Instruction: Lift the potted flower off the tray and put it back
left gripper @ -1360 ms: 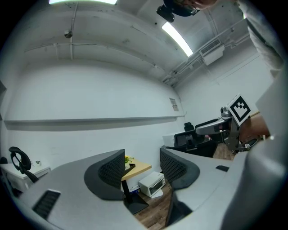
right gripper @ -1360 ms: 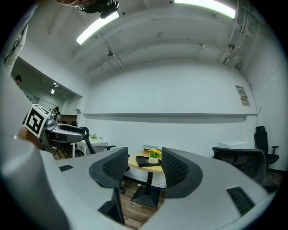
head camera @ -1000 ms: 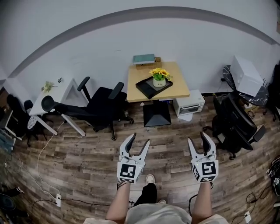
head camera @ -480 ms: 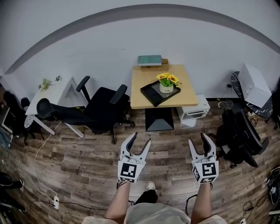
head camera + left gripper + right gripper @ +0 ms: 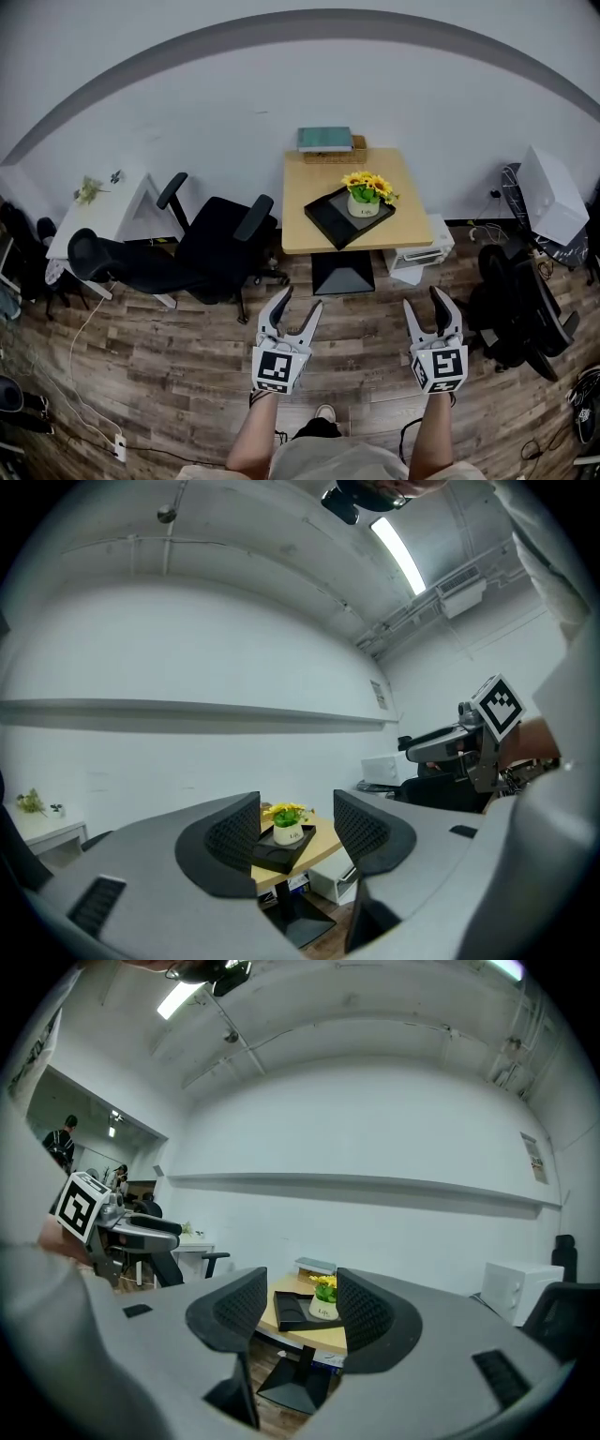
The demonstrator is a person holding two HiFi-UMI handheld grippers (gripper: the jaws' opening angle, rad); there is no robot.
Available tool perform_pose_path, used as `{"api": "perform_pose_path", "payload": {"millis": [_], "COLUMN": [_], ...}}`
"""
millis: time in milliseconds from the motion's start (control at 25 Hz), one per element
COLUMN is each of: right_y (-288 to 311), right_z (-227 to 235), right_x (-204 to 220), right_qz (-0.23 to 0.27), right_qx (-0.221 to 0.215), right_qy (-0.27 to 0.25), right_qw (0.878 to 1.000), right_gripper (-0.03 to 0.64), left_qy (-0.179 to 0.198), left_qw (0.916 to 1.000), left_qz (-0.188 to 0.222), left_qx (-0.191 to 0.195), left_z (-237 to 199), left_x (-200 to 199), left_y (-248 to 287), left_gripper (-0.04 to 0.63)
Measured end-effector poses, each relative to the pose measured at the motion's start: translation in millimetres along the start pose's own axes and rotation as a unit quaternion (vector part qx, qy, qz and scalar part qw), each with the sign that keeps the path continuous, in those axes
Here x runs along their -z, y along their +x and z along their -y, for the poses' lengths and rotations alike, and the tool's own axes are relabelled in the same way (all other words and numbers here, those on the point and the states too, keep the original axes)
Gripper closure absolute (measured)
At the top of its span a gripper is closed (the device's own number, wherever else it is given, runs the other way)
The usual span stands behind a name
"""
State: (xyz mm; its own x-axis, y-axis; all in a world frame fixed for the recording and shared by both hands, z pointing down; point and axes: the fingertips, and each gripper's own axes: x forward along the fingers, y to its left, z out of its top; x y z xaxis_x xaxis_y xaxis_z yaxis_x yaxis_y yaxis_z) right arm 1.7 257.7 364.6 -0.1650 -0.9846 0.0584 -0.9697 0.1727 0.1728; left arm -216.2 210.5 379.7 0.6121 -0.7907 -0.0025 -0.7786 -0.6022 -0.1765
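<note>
Standing on one square wooden table (image 5: 309,178), one black tray (image 5: 328,217) carries one white-potted yellow flower (image 5: 366,199); well apart from it, left gripper (image 5: 302,300) and right gripper (image 5: 423,300) both gape empty.

Potted flower (image 5: 367,194) on tray (image 5: 327,217), tray on table (image 5: 312,176), books (image 5: 325,139) behind tray, office chair (image 5: 221,249) left of table

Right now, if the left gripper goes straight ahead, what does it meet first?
Probably the black tray on the wooden table, far ahead; nothing nearer shows between the jaws of the left gripper.
</note>
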Motion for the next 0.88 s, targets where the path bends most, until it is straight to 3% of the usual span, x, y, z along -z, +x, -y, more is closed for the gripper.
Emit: {"api": "perform_pose_path", "payload": {"millis": [440,880], "right_y": [74.9,94.1], "right_z": [-9.3,-20.7], "right_x": [-11.8,-13.3], "right_qz": [-0.003,-0.003], "right_qx": [-0.003,-0.009], "right_qy": [-0.01,-0.008], "right_qw": [1.0,1.0], "right_gripper": [0.385,0.385], "left_qy": [0.002,0.003], "left_qw": [0.9999,0.9999], "left_qz": [0.01,0.011], "left_qx": [0.002,-0.002], "left_z": [-58.9,-78.8], "left_x": [3.4,5.0], "left_y": [43.2,46.6], "left_gripper": [0.362,0.362]}}
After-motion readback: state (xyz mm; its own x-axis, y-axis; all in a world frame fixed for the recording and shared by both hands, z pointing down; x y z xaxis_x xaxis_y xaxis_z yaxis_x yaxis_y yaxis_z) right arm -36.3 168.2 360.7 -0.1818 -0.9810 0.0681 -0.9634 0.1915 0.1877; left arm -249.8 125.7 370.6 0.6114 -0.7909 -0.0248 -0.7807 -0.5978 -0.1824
